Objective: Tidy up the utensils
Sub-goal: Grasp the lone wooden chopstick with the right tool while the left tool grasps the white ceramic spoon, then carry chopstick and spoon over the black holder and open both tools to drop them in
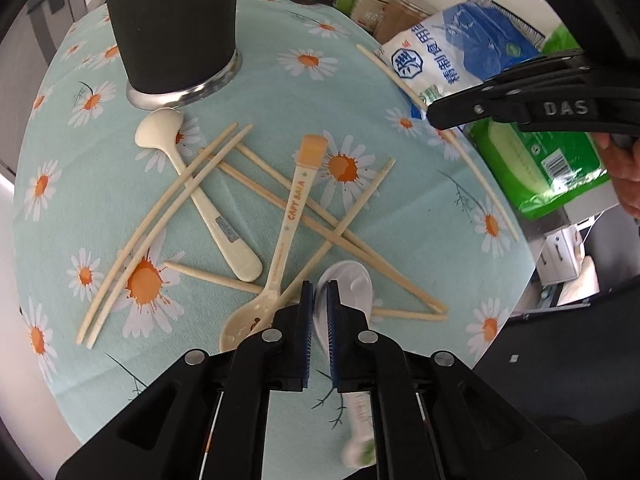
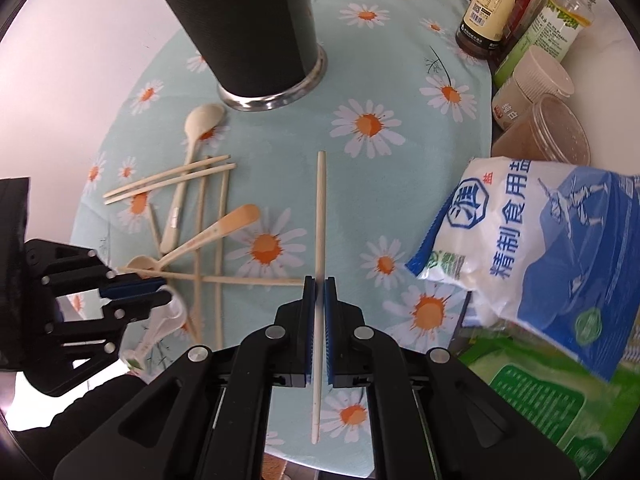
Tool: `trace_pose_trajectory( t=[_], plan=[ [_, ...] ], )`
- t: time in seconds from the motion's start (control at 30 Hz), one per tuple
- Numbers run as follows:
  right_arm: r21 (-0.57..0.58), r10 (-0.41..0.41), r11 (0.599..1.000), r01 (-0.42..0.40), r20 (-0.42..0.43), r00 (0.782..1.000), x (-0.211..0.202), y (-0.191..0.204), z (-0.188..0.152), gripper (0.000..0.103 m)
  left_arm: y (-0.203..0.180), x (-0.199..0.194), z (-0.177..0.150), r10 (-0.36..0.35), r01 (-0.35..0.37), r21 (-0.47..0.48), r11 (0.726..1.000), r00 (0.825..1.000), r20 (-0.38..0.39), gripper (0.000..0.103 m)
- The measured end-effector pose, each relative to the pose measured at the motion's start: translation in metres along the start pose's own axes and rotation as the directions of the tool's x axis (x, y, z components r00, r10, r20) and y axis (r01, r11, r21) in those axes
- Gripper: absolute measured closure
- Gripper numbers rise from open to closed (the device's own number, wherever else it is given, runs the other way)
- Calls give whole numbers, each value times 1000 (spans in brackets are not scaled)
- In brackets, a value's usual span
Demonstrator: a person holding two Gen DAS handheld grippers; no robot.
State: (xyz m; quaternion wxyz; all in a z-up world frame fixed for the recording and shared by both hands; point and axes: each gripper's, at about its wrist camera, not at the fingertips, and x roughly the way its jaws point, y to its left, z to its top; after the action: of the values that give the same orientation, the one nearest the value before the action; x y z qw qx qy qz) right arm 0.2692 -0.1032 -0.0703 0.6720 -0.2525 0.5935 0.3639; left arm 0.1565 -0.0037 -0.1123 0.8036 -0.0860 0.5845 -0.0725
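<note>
left gripper [image 1: 319, 312] is clamping the white spoon [image 1: 348, 284] by its neck, bowl lying among the crossed chopsticks [image 1: 280, 200] near the desk's [image 1: 260, 92] middle. right gripper [image 2: 319, 312] is pinching a single chopstick [image 2: 320, 216], closed on its shaft, toward the desk's right edge beside the salt bag [image 2: 540, 240]. black holder [image 2: 256, 28] is standing upright near the far edge.

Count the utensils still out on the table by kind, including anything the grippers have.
Spoons: 3 (cream spoon, orange-tipped spoon, white spoon in the left gripper)
Chopsticks: 7 (6 loose chopsticks, 1 held chopstick in the right gripper)
Total: 10
</note>
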Motion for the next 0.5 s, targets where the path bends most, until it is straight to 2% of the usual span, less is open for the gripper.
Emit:
trace_pose_trajectory(
  t=[0.23, 0.5],
  plan=[
    [22, 47, 999, -48, 31, 998, -16, 0, -5, 98, 1, -4, -1, -13, 13, 23, 1000, 1000, 15, 100],
    [30, 148, 988, -151, 89, 985, -26, 12, -12, 98, 7, -20, -3, -24, 24, 16, 1000, 998, 53, 101]
  ],
)
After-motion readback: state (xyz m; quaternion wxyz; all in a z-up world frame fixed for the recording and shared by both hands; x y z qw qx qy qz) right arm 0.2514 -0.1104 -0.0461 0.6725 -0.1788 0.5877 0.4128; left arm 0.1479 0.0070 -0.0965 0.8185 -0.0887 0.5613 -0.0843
